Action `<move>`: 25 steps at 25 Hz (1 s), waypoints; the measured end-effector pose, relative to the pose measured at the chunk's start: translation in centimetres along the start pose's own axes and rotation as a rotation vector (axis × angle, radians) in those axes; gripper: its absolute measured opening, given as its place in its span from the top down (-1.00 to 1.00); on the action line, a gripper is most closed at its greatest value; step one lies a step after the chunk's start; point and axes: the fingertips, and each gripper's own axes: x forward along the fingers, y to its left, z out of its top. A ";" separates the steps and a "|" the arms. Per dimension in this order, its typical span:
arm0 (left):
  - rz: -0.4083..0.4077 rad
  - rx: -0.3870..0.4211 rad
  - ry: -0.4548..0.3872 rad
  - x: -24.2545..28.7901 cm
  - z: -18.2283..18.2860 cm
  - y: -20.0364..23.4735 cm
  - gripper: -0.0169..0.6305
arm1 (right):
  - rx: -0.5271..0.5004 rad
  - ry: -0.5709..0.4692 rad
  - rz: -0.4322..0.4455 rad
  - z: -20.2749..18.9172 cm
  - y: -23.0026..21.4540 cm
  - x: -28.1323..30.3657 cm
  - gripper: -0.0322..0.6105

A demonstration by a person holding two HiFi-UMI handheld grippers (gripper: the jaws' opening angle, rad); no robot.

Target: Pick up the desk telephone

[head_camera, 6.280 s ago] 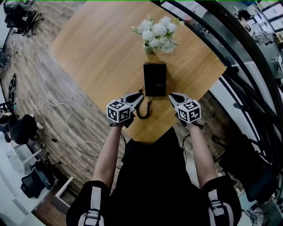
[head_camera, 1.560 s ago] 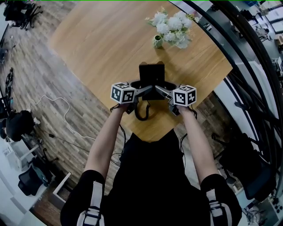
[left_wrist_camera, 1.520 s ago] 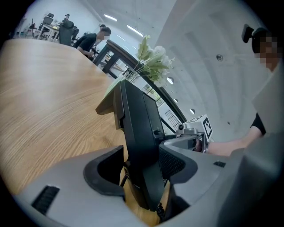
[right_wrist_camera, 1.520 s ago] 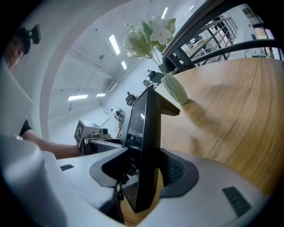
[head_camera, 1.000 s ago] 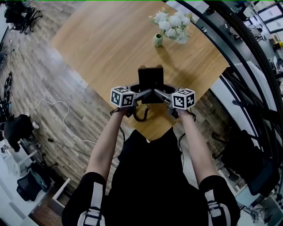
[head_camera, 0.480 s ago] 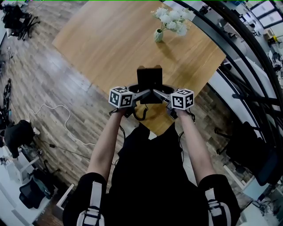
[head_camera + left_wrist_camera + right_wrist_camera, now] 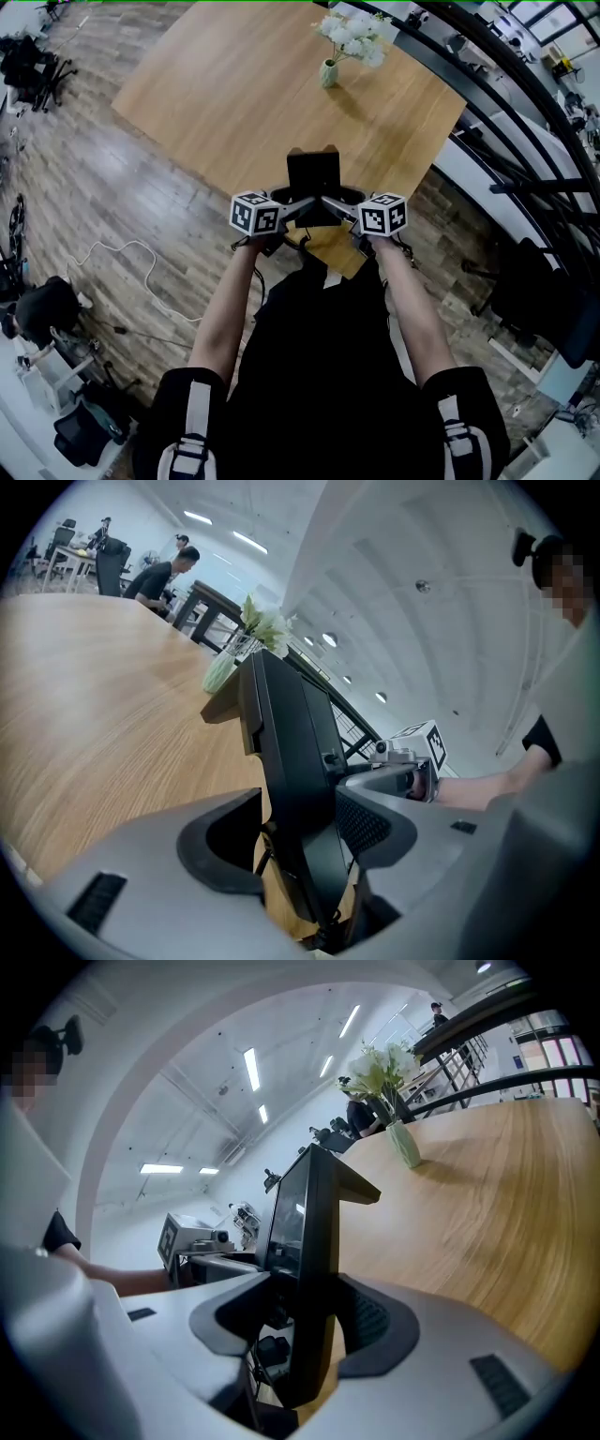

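The black desk telephone (image 7: 312, 173) is held up edge-on between both grippers, over the near corner of the wooden table (image 7: 234, 94). My left gripper (image 7: 298, 203) is shut on its left side and my right gripper (image 7: 334, 202) on its right side. In the left gripper view the telephone (image 7: 295, 761) stands upright between the jaws of the left gripper (image 7: 300, 841). The right gripper view shows the telephone (image 7: 305, 1241) clamped the same way by the right gripper (image 7: 305, 1326). Its cord hangs below, mostly hidden.
A small vase of white flowers (image 7: 349, 33) stands at the table's far side. Dark railings (image 7: 506, 141) run along the right. A white cable (image 7: 122, 258) lies on the wood floor at the left, with office chairs (image 7: 28, 66) beyond.
The grippers, once open beside the flat telephone, have shut on it and lifted it upright. In the last second it has drifted back toward the table's near corner.
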 end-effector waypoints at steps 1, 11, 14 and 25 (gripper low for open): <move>0.000 -0.003 0.001 -0.3 -0.3 -0.1 0.15 | 0.004 -0.002 -0.001 -0.4 0.3 0.1 0.19; -0.001 0.015 -0.012 -1.4 -1.5 -2.2 0.15 | 0.001 -0.021 0.000 -1.7 2.1 -1.3 0.19; -0.008 0.028 -0.023 -1.5 -1.4 -3.1 0.15 | -0.020 -0.029 -0.007 -1.6 2.5 -2.1 0.19; -0.030 0.113 -0.032 -1.7 -0.1 -6.9 0.15 | -0.053 -0.092 -0.042 -0.9 4.4 -5.6 0.19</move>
